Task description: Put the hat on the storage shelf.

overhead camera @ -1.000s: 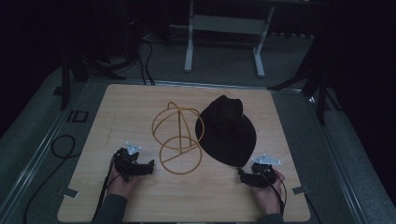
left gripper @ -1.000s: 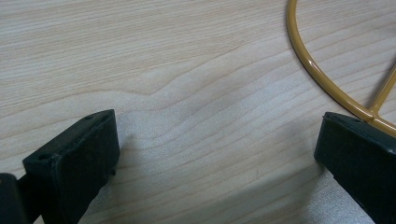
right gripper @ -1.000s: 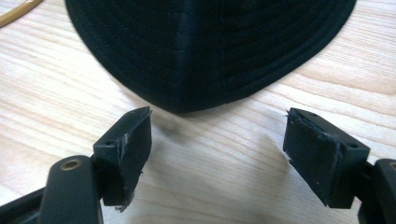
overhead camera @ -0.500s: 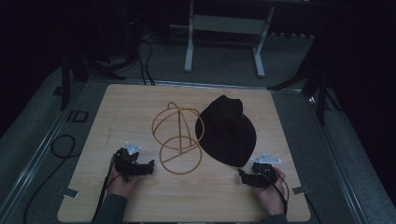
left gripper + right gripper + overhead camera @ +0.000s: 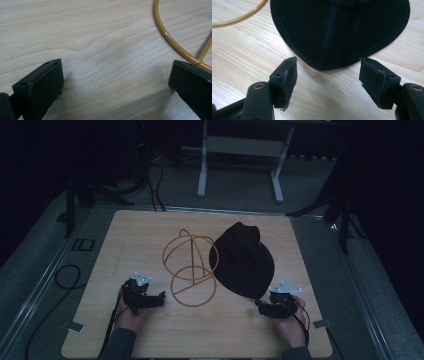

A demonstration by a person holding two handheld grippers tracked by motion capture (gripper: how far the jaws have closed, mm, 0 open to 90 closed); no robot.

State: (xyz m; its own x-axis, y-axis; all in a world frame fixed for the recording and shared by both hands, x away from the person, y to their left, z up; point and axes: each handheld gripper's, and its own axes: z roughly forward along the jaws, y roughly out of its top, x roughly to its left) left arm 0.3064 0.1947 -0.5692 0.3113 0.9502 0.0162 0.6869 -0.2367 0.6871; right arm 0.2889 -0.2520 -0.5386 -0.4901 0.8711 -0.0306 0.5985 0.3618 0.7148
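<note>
Black felt hat [image 5: 243,260], wire stand [image 5: 192,268]

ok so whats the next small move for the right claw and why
Probably ease the right claw forward onto the hat brim: its jaws stand open, the brim edge lies just ahead between them, and nothing is gripped yet.

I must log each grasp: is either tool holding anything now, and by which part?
Nothing is held. The left tool is open beside the yellow wire hat stand; the right tool is open before the black fabric hat.
</note>
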